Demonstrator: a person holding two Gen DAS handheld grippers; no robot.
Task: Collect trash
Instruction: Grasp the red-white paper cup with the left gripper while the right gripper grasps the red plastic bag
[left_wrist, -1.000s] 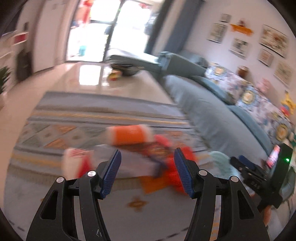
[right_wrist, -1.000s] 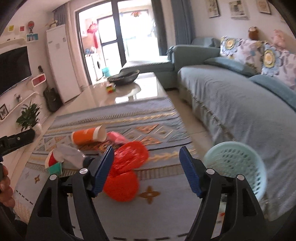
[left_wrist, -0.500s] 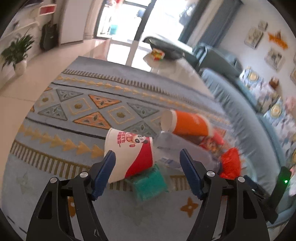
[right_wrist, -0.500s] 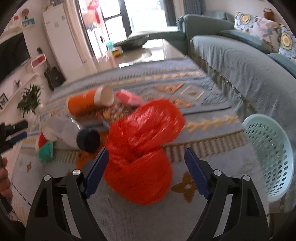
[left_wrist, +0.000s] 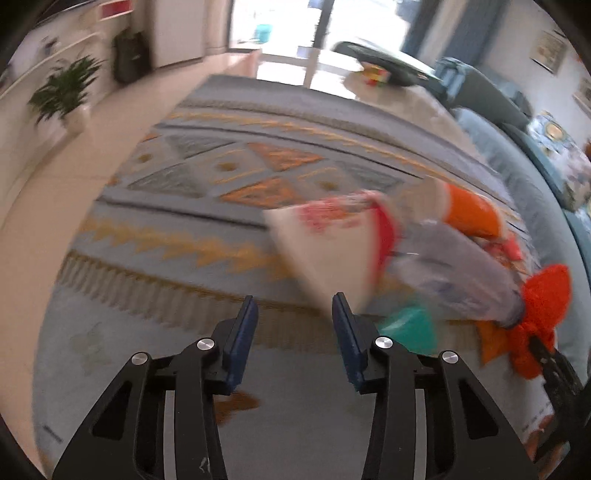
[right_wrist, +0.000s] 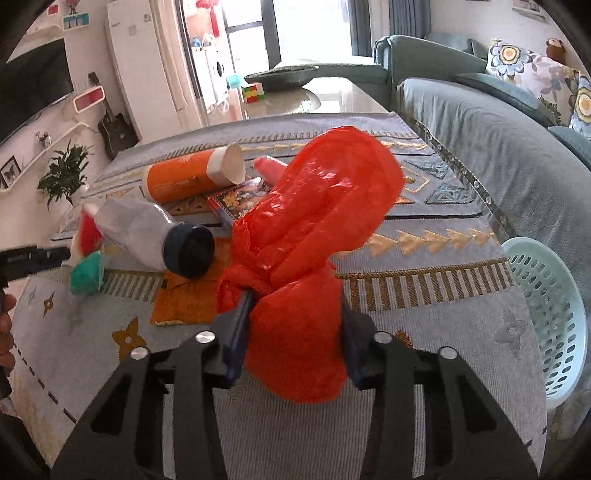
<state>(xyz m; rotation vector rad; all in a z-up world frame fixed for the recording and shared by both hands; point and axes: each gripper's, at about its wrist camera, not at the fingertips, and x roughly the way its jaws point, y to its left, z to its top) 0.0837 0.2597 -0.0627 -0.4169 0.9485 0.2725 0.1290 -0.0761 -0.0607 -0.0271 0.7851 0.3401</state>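
Left gripper (left_wrist: 295, 332) part open over rug (left_wrist: 221, 206), gripping nothing, paper cup (left_wrist: 332, 251) just ahead of right finger. Green packet (right_wrist: 86, 273), grey bottle (right_wrist: 144, 229), orange tube (right_wrist: 184, 181) mid-rug. Right gripper (right_wrist: 295, 332) clamped on red plastic bag (right_wrist: 314, 240). Basket (right_wrist: 546, 314) far right by sofa (right_wrist: 498, 147)

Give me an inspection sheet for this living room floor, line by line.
Surface: patterned rug over pale floor.
Job's things: red bag, orange cup, white-red cup, bottle lying down, green packet, flat packet, mint basket by the sofa.
Clutter: nothing seen beyond the trash.
Grippers: right gripper shut on the bag; left gripper open, nothing between its fingers, white-red cup just ahead.
Cables: nothing seen.
Surroundings: coffee table, plant, guitar.
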